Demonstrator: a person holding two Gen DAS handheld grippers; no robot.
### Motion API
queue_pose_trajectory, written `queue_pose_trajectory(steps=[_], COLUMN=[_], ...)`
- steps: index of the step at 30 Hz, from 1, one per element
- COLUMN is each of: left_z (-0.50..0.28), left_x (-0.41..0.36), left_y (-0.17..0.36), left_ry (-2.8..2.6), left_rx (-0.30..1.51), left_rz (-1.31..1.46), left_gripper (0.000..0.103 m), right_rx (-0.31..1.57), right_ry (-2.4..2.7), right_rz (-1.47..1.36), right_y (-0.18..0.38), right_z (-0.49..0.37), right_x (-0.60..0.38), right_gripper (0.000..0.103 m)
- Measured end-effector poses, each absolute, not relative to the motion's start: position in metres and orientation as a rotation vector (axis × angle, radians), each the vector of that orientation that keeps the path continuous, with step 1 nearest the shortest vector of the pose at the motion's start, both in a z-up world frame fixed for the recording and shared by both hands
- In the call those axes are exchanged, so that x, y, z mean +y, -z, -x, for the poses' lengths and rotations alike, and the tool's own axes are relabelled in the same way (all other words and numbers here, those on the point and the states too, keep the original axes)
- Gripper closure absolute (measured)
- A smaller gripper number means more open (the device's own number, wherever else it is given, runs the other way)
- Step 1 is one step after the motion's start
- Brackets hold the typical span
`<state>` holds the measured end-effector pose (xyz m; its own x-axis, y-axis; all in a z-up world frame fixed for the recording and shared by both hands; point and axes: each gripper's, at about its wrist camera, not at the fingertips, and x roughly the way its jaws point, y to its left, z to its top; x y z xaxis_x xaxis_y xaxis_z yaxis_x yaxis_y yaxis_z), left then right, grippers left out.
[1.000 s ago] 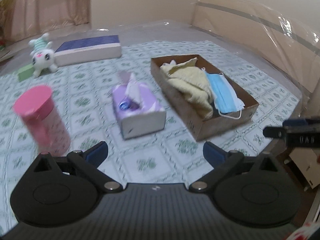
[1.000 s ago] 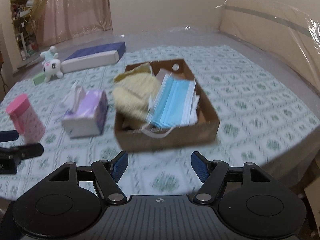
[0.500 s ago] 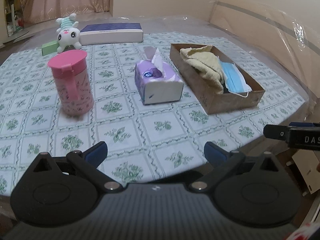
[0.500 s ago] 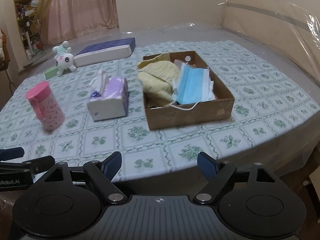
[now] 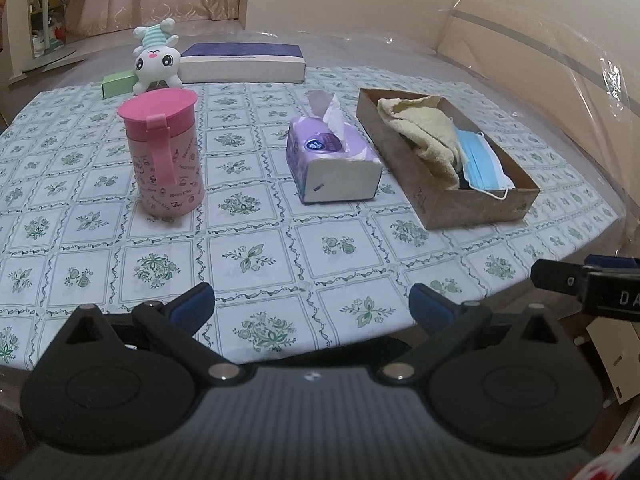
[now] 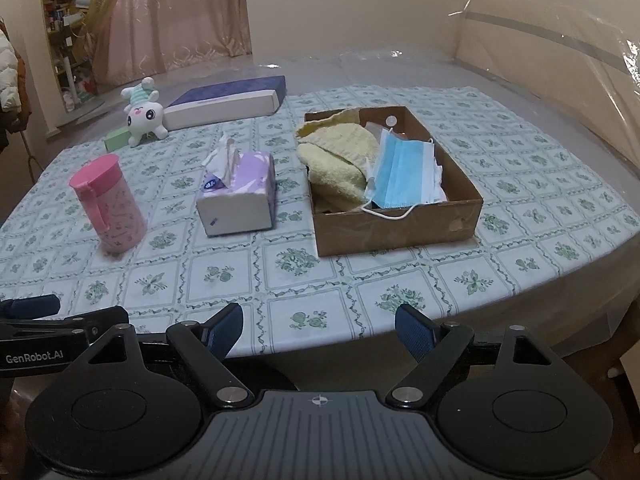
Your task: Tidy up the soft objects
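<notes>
Both grippers, left (image 5: 312, 306) & right (image 6: 319, 330), have jaws apart, nothing held. I see the plush bunny (image 6: 143, 114) far ahead-left of the right jaws, outside the cardboard box (image 6: 400, 232). Light, squashy; I'd pinch the body. Table edge (image 6: 520, 312) is just under the jaws; open cloth ahead.

On the table (image 6: 520, 240), the cup (image 6: 110, 208) stands left, the tissue box (image 6: 240, 196) in the middle, the cardboard box (image 6: 396, 220) right. In it, the towel (image 6: 340, 164) lies left of the mask (image 6: 402, 172). Behind, the plush toy (image 6: 142, 114) seems to touch the book (image 6: 224, 102).
</notes>
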<state>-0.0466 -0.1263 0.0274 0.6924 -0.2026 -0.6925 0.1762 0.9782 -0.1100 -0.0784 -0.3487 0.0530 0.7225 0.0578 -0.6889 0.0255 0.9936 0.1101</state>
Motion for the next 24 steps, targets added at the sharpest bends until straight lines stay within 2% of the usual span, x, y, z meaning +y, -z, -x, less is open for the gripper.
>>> queue_pose_trajectory(steps=[24], left_z=[0.0460], left_x=[-0.1273], left_y=[-0.0292], left_ry=[0.214], left_rx=[0.775], left_rz=[0.044], left_gripper=[0.000], right_rx=[0.756], right_ry=[-0.015], right_rz=[-0.112], right_y=[-0.0534], right_z=[0.0773], right_x=[-0.3480], right_gripper=[0.020])
